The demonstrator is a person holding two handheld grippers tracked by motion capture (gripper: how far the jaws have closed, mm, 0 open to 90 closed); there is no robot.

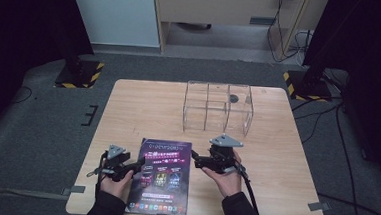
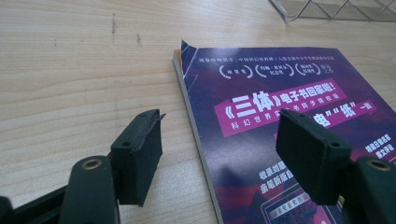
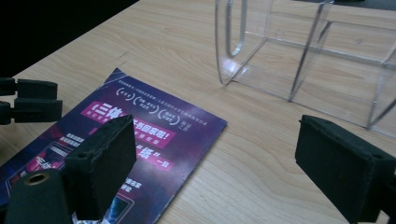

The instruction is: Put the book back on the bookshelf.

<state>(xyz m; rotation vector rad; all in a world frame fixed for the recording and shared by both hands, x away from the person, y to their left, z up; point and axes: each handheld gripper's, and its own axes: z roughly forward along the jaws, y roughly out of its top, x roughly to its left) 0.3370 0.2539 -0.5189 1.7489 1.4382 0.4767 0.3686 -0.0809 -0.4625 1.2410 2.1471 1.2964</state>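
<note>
A: Where is the magazine [image 1: 160, 178]?
B: Flat on the wooden table [image 1: 275, 158], near the front edge, cover up, purple with white and pink print. Upper corner of the cover a little curled, as seen in the left gripper view.

A: And the left tongs [image 1: 139, 163]?
B: At the left edge of the magazine, low and almost level. Spread apart, one pad [image 2: 137, 156] over bare table just left of the magazine, the other over its cover. Nothing pinched; magazine edge below the gap between the pads. Cannot tell whether a pad touches the cover.

A: The right tongs [image 1: 196, 161]?
B: At the right edge of the magazine, pointing toward it. Spread wide, nothing between the pads. One pad [image 3: 105, 158] in front of the cover in the right gripper view, the other over bare table right of the magazine.

A: Anything else beyond the magazine?
B: A clear plastic organizer [image 1: 218, 106] with several compartments, behind the magazine and to its right, well apart from it. A person's hands on both grippers, dark sleeves.
</note>
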